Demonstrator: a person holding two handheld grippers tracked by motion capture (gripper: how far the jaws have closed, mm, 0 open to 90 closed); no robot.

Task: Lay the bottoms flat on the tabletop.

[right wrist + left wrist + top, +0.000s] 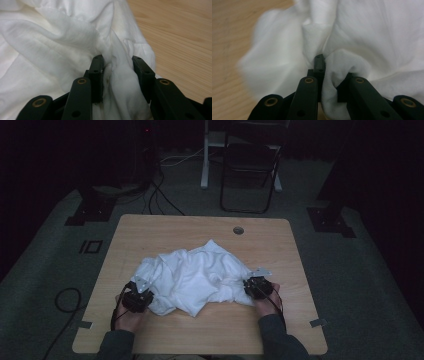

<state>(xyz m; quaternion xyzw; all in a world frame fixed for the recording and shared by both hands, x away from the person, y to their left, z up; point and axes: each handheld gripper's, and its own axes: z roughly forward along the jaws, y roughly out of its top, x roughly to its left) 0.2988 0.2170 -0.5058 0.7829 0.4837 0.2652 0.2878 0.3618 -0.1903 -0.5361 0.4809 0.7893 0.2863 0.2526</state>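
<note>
The white cloth (195, 277) lies crumpled in the middle of the wooden table (150, 227). The left gripper (141, 292) is at the cloth's left edge, its jaws pressed together on a fold. The right gripper (252, 286) is at the cloth's right edge; its jaws stand partly apart with bunched cloth filling the gap between them

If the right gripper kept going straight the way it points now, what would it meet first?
More of the white cloth: a fold already sits between the right gripper jaws, and the heap continues ahead, though depth is unclear.
</note>
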